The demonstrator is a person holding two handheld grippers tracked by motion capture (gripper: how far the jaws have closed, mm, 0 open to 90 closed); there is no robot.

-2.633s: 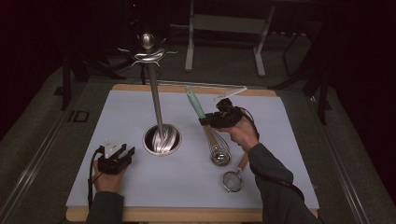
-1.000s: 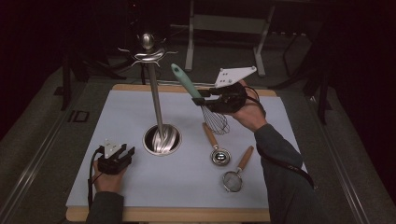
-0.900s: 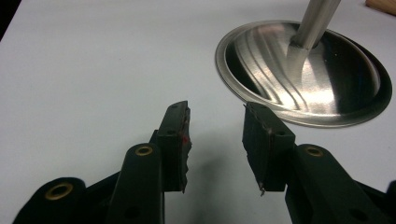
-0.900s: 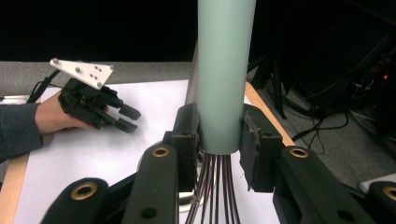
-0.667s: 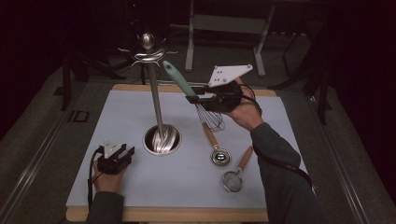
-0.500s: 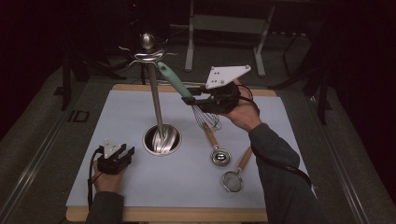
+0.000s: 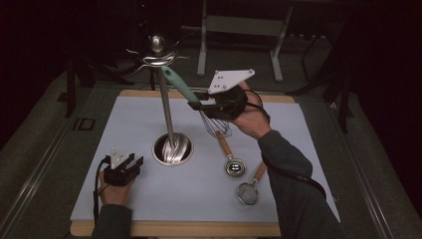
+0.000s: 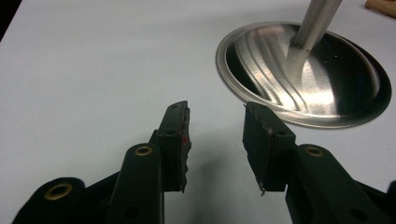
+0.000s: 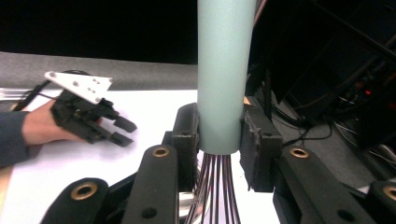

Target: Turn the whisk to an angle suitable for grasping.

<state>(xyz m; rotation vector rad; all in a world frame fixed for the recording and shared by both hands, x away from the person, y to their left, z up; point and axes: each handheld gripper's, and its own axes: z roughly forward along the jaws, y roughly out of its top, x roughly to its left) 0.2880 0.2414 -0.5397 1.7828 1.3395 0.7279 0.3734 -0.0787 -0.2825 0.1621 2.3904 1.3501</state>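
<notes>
A whisk with a teal handle (image 7: 175, 83) and wire head (image 7: 217, 125) hangs tilted above the mat, its handle end pointing up toward the hooks (image 7: 157, 55) atop a steel stand. My right gripper (image 7: 199, 105) is shut on the handle just above the wires. In the right gripper view the jaws (image 9: 218, 135) press on both sides of the teal handle (image 9: 224, 74), with the wires (image 9: 215, 186) below. My left gripper (image 7: 124, 164) rests on the mat left of the stand's round base (image 7: 171, 149), open and holding nothing; its jaws (image 8: 215, 140) stand apart before the base (image 8: 303, 84).
A wooden-handled metal scoop (image 7: 234, 164) and a small wooden-handled strainer (image 7: 249, 191) lie on the white mat (image 7: 124, 119) right of the stand. The stand's pole (image 7: 166, 109) rises from the base. Beyond the table stand dark frames and cables.
The right gripper has lifted the whisk off the mat and carried it left and up, bringing the handle end close to the stand's hooks. The left gripper has stayed put.
</notes>
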